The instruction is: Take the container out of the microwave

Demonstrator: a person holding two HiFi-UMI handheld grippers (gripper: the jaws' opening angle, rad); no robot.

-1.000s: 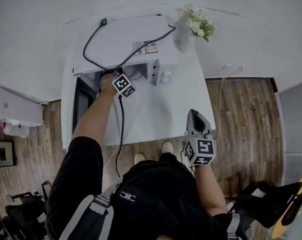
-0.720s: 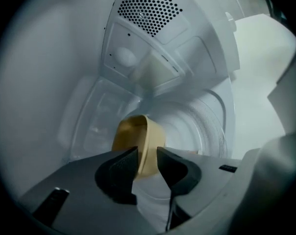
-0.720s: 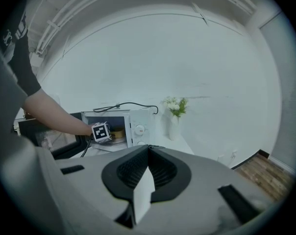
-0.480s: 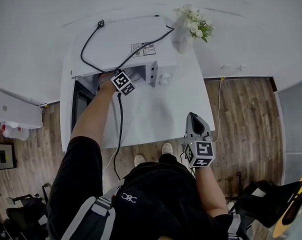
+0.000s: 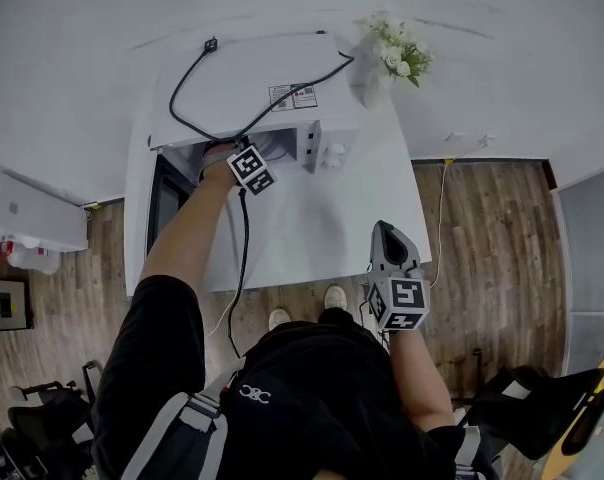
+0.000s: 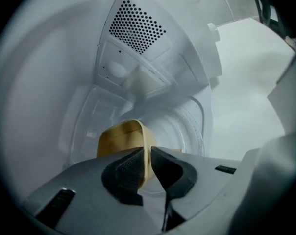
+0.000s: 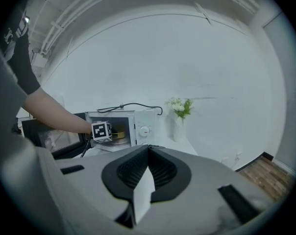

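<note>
Left gripper view: container sat inside microwave, not yet out; left gripper jaws closing on its near wall. Door open. Right gripper outside microwave, jaws together, empty. Lift-out remained

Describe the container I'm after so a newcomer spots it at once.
Find the white microwave on the white table, its door open. Inside, on the turntable, sits the container, its wall between the closing jaws of the left gripper. It is the only tan thing in that white cavity.
</note>
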